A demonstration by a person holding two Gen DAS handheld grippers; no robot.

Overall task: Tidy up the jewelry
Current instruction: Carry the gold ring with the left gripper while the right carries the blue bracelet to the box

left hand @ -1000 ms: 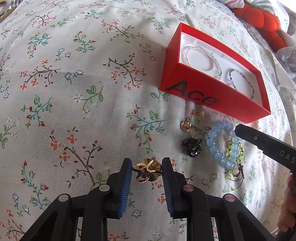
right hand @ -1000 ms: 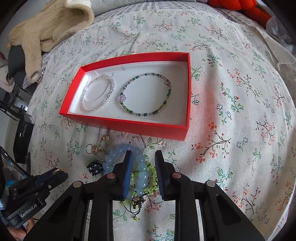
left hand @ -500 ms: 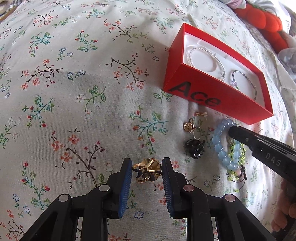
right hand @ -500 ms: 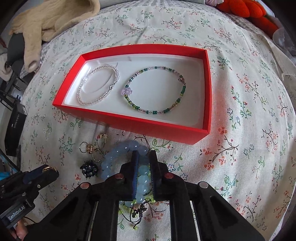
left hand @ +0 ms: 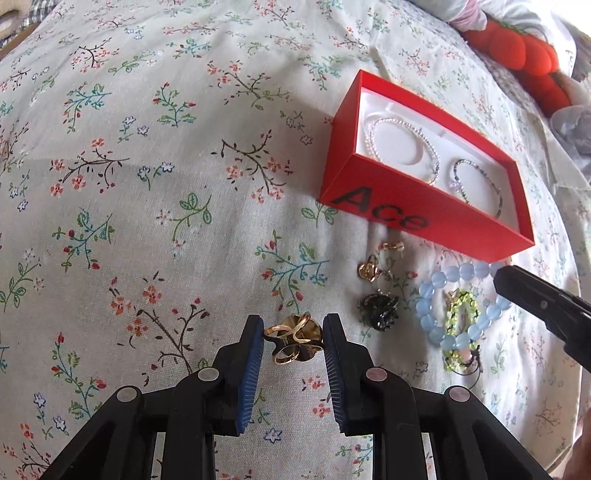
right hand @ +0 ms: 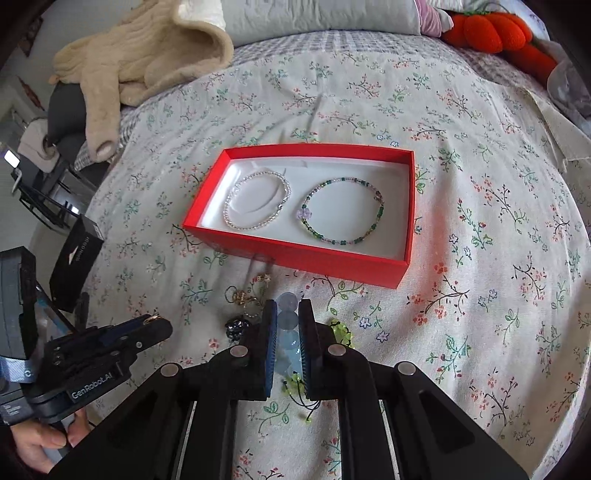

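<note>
A red box [right hand: 314, 258] with a white lining holds a clear bead bracelet [right hand: 256, 201] and a green bead bracelet [right hand: 341, 210]; it also shows in the left wrist view [left hand: 417, 218]. My left gripper [left hand: 293, 338] is shut on a gold ring [left hand: 295, 338] above the floral bedspread. My right gripper [right hand: 287, 325] is shut on a light blue bead bracelet [right hand: 287, 314], lifted in front of the box; its ring shows in the left wrist view [left hand: 428, 317]. A yellow-green bead bracelet [left hand: 460, 314] hangs with it.
Gold earrings [left hand: 369, 267] and a black beaded piece [left hand: 378, 310] lie on the bedspread near the box front. A beige sweater [right hand: 147, 55] and red plush toy [right hand: 491, 29] lie at the far edge. A black box [right hand: 75, 262] stands at the left.
My right gripper closed on the light blue bracelet and rose with it, away from the box. My left gripper kept its hold on the gold ring and rose a little.
</note>
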